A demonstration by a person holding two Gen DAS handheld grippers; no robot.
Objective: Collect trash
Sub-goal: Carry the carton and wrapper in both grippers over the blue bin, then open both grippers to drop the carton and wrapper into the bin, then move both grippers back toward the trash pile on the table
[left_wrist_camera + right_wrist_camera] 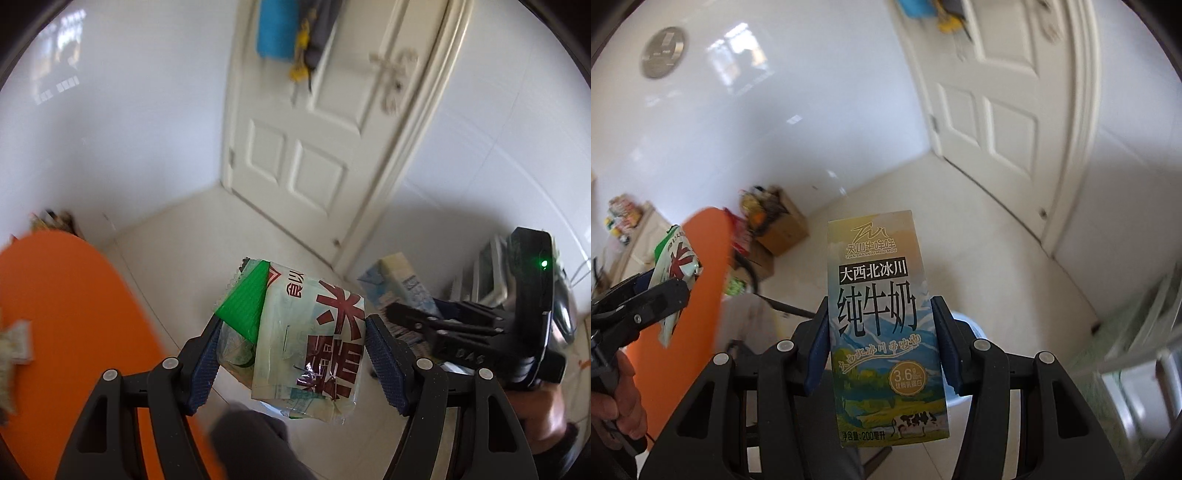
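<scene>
Left wrist view shows the left hand-held gripper [291, 354] clamped on a crumpled bundle of food wrappers [306, 339], a pale plastic bag with red characters folded against a green packet, both blue pads pressing its sides. To the right in the same view, the right hand-held gripper [402, 317] carries a milk carton [402, 284], seen edge-on and blurred. The right wrist view confirms it: the right hand-held gripper [879, 343] is closed on the milk carton [886, 332], held upright with the pads bearing on its two narrow sides, and the left hand-held gripper [670, 295] with its food wrappers [677, 266] appears at the left edge.

So the picking-up part looks done for these two items: both are off any surface and carried in the air over the pale tiled floor [979, 221]. What remains, as I judge it, is dropping them into a bin. A pale blue rounded shape [975, 328] shows behind the carton and low in the right wrist view; it may be a bin rim, but too little shows to tell.

More may be left to gather. A bit of crumpled paper [14, 343] lies on the orange worktop [74, 314] at the left edge, and a cardboard box [783, 221] of mixed clutter stands by the wall, though whether that counts as trash I cannot say.
</scene>
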